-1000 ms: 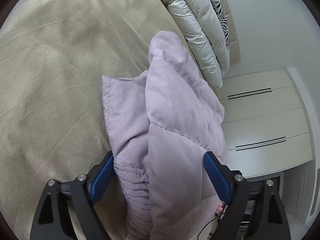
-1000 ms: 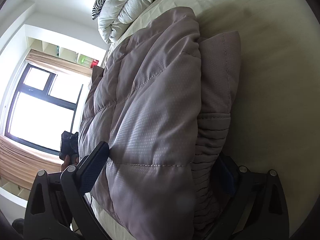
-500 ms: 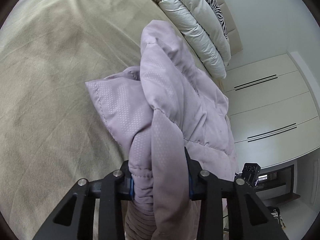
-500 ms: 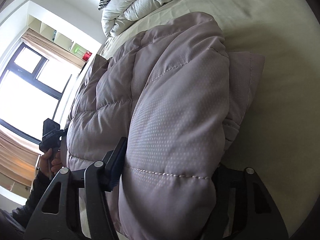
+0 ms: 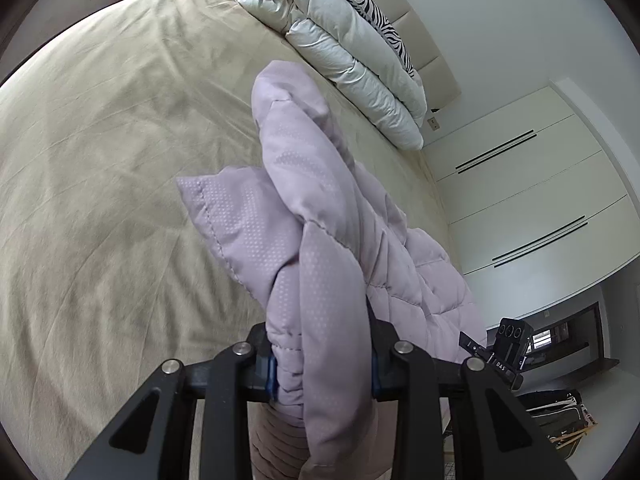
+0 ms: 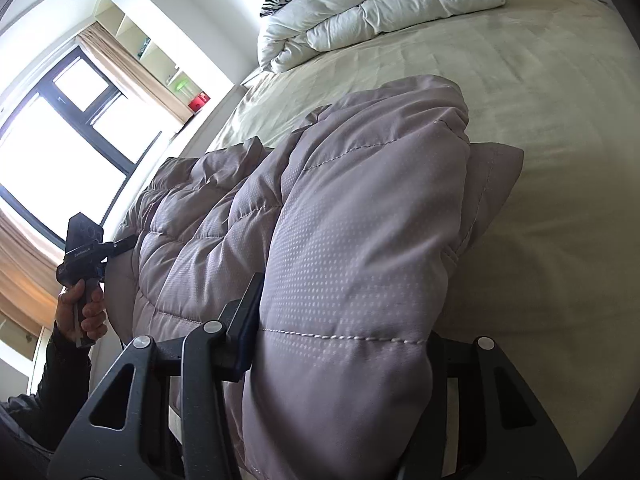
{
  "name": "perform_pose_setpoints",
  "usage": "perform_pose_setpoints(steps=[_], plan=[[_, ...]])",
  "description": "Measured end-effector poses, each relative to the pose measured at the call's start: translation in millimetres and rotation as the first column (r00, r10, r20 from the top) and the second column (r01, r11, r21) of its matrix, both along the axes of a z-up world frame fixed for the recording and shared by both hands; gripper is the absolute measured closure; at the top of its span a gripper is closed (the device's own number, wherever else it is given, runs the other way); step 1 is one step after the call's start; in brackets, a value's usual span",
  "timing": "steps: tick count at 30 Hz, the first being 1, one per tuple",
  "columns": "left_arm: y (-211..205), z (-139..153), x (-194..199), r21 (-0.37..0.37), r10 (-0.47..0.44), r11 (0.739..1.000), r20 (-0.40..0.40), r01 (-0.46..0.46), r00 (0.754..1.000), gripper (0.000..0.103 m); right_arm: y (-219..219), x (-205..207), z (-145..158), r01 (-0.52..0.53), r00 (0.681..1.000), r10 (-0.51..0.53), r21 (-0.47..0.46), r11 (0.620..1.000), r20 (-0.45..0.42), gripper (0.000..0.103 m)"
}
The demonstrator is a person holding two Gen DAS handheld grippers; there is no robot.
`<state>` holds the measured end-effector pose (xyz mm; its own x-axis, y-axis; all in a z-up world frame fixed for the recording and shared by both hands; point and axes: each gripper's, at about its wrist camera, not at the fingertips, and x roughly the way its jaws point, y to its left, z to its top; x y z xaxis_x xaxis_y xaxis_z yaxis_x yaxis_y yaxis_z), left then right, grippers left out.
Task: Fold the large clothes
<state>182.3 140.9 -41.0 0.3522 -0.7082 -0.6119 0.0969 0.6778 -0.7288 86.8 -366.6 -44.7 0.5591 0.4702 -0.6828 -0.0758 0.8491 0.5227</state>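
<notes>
A lilac quilted puffer jacket [image 5: 320, 216] lies folded on the beige bed [image 5: 100, 160]. My left gripper [image 5: 322, 364] is shut on one bunched end of the jacket, by its ribbed cuff. My right gripper [image 6: 340, 344] is closed on the thick padded other end of the jacket [image 6: 352, 240], its jaws squeezing the bulk from both sides. The right gripper also shows in the left wrist view [image 5: 508, 344], and the left gripper with the hand holding it shows in the right wrist view [image 6: 82, 248].
A rolled white duvet [image 5: 340, 40] and a zebra-print pillow [image 5: 368, 8] lie at the head of the bed. White wardrobe doors [image 5: 520, 184] stand beside the bed. A bright window [image 6: 52, 140] with curtains is on the other side.
Both grippers went from open around the jacket ends to closed on them. The jacket ends are bunched and lifted slightly, and both views have tilted up toward the head of the bed.
</notes>
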Motion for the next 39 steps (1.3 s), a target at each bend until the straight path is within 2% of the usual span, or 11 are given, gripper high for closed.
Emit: perform_pose_setpoints(steps=[5, 9, 12, 19, 23, 26, 30, 33, 35, 37, 39], plan=[[11.3, -27.8, -22.4, 0.007, 0.007, 1.000, -0.041, -0.007, 0.999, 0.066, 10.8, -19.4, -26.5, 0.022, 0.999, -0.020, 0.042, 0.999, -0.042, 0.057], [25.2, -60.3, -18.4, -0.004, 0.056, 0.998, -0.101, -0.057, 0.993, 0.052, 0.9, -11.8, -59.9, 0.100, 0.989, -0.094, 0.050, 0.994, -0.113, 0.033], [29.8, -71.5, -19.0, -0.010, 0.082, 0.996, -0.126, -0.084, 0.989, 0.042, -5.4, -11.1, -75.5, 0.146, 0.981, -0.137, 0.061, 0.987, -0.137, 0.022], [47.9, -49.7, -38.1, 0.006, 0.153, 0.988, -0.067, -0.153, 0.986, 0.028, -16.8, -44.6, -69.7, 0.218, 0.970, -0.208, 0.071, 0.973, -0.123, 0.021], [64.6, -4.9, -71.4, 0.098, 0.216, 0.969, 0.102, -0.225, 0.971, 0.010, -43.3, -93.8, -45.7, 0.294, 0.955, -0.292, 0.044, 0.955, -0.046, 0.021], [52.6, 41.7, -103.0, 0.255, 0.183, 0.928, 0.322, -0.271, 0.929, 0.000, -45.4, -123.3, -17.6, 0.374, 0.927, -0.373, -0.044, 0.926, 0.039, 0.021], [20.4, 94.0, -141.7, 0.435, 0.128, 0.814, 0.513, -0.385, 0.849, 0.000, -14.3, -142.4, 32.6, 0.432, 0.897, -0.392, -0.216, 0.876, 0.202, 0.020], [-5.8, 132.0, -173.1, 0.461, 0.121, 0.728, 0.642, -0.507, 0.757, 0.000, 15.8, -160.0, 69.9, 0.444, 0.878, -0.349, -0.283, 0.850, 0.329, 0.015], [-24.1, 151.6, -190.6, 0.453, 0.109, 0.690, 0.707, -0.565, 0.699, 0.000, 39.7, -165.4, 92.9, 0.458, 0.857, -0.317, -0.317, 0.831, 0.406, 0.007], [-37.7, 162.2, -208.9, 0.449, 0.107, 0.656, 0.740, -0.606, 0.664, 0.000, 65.4, -168.5, 112.0, 0.501, 0.826, -0.308, -0.366, 0.784, 0.473, 0.002], [-52.9, 170.2, -215.1, 0.473, 0.089, 0.623, 0.749, -0.623, 0.657, 0.000, 89.3, -172.1, 126.8, 0.527, 0.807, -0.291, -0.405, 0.747, 0.513, 0.001]])
